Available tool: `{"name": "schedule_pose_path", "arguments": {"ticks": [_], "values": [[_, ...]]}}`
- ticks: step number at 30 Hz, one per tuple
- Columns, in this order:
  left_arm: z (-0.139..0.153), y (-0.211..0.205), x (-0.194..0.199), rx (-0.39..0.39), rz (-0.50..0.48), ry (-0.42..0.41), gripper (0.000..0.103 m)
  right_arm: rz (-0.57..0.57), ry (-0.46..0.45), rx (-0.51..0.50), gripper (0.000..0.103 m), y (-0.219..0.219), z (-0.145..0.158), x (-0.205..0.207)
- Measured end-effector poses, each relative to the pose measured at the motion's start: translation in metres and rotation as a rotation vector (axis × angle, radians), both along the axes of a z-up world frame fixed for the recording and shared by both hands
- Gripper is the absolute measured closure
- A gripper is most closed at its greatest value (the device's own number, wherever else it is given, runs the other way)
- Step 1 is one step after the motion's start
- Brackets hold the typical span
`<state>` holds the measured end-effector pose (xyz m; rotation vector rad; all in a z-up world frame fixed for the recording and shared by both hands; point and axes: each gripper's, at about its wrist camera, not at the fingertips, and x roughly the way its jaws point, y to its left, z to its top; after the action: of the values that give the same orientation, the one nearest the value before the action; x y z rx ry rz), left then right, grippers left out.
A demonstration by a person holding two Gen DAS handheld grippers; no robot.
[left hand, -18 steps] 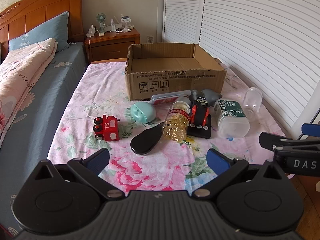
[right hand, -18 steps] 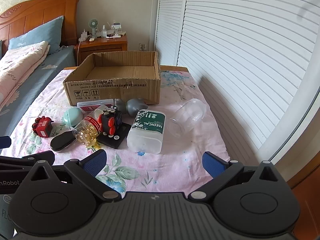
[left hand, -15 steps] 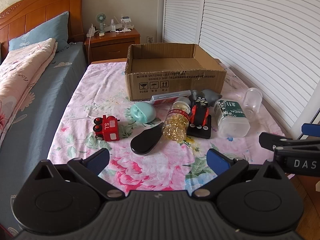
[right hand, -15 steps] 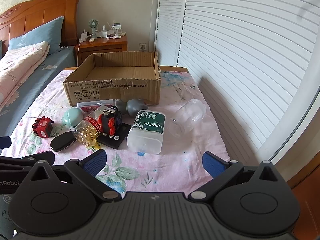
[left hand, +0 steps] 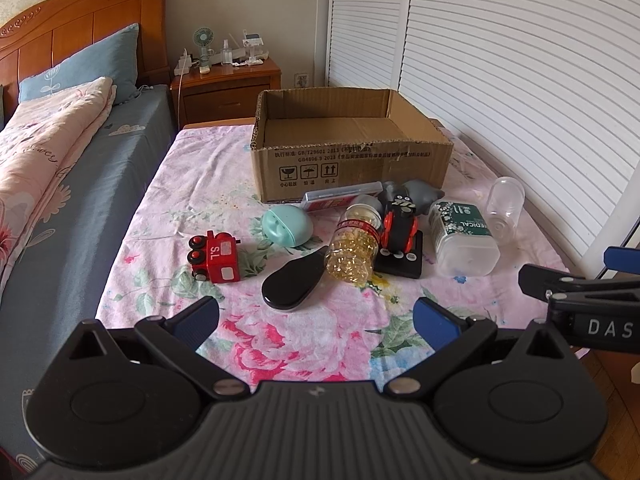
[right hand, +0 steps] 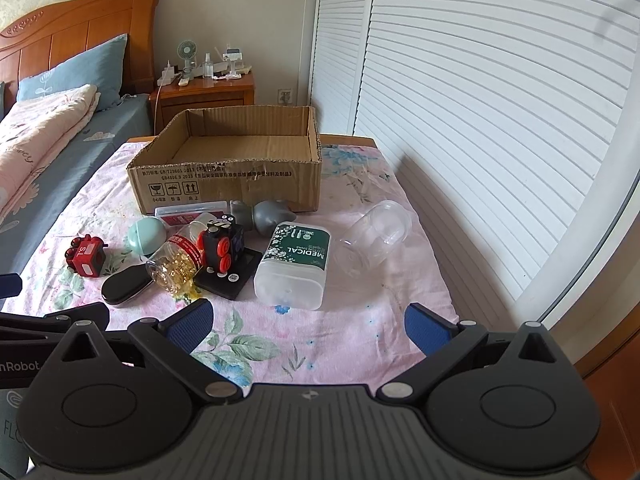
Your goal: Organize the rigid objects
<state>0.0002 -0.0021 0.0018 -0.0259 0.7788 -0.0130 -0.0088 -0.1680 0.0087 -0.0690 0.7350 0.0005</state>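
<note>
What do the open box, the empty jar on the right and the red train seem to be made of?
Box: corrugated cardboard, matte brown, with ragged cut edges and printed handling symbols.
Jar: clear plastic by the look, though glass can't be ruled out; the floral cloth shows through it.
Red train: probably painted wood or hard plastic; blocky shape, glossy red coat, white "SL" label.

Both grippers: jaws spread wide, holding nothing.
The left gripper [left hand: 316, 318] and the right gripper [right hand: 308, 322] sit side by side at about the same height, fingers pointing forward.
</note>
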Motion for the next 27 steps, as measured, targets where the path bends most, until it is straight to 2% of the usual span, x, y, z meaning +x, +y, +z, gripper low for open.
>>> {"name": "schedule_pose_path", "arguments": {"ticks": [27], "values": [[0.0026, 0.0010, -0.0017, 0.000, 0.002, 0.000, 0.001, 0.003, -0.007, -0.004, 0.000, -0.0006, 0.0012, 0.0006]]}}
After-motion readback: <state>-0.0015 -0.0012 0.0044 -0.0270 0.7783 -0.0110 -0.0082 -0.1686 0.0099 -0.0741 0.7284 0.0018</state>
